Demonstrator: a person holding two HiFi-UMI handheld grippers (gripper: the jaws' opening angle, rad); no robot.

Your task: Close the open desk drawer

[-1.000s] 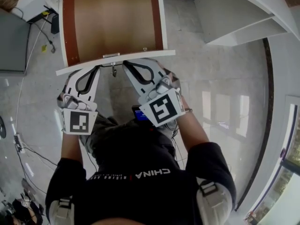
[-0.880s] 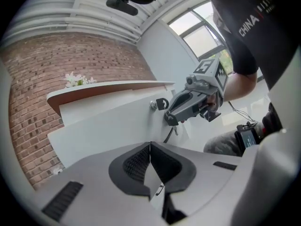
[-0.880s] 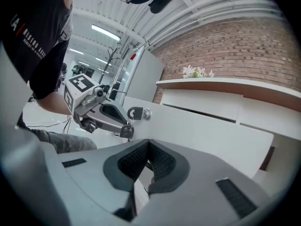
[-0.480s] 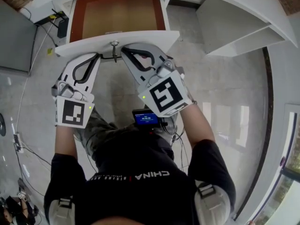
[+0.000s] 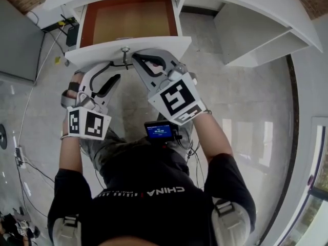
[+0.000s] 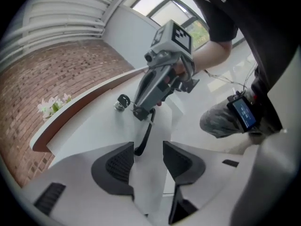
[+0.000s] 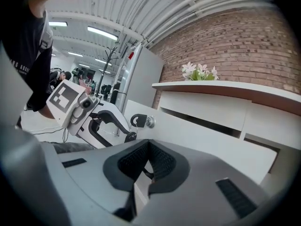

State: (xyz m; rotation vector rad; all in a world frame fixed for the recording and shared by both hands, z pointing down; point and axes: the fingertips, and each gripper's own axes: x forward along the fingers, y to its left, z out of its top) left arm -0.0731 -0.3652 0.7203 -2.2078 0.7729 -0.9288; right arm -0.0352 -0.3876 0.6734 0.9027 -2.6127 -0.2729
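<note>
The desk drawer (image 5: 130,22) stands partly open, its brown inside showing behind the white front panel (image 5: 154,45). A key (image 5: 124,50) sticks out of the lock in that panel. My left gripper (image 5: 113,72) is just below the panel, left of the key. Its jaws have just been opening and stand open with nothing between the pads (image 6: 120,166). My right gripper (image 5: 137,58) is shut, empty, with its tips at the panel's lower edge right of the key. The right gripper view shows its pads (image 7: 162,161) pressed together, the key (image 7: 139,121) and the left gripper (image 7: 101,119) beyond.
The white desk top (image 5: 256,4) curves across the back, with an open shelf bay (image 5: 256,35) right of the drawer. A dark panel (image 5: 15,40) and cables lie at the left. A small blue-screened device (image 5: 160,130) hangs at my waist. Flowers (image 7: 200,72) stand on the desk.
The drawer has slid further into the desk, so less of its brown inside shows. Both grippers followed the front panel. The left gripper's jaws opened and it rolled.
</note>
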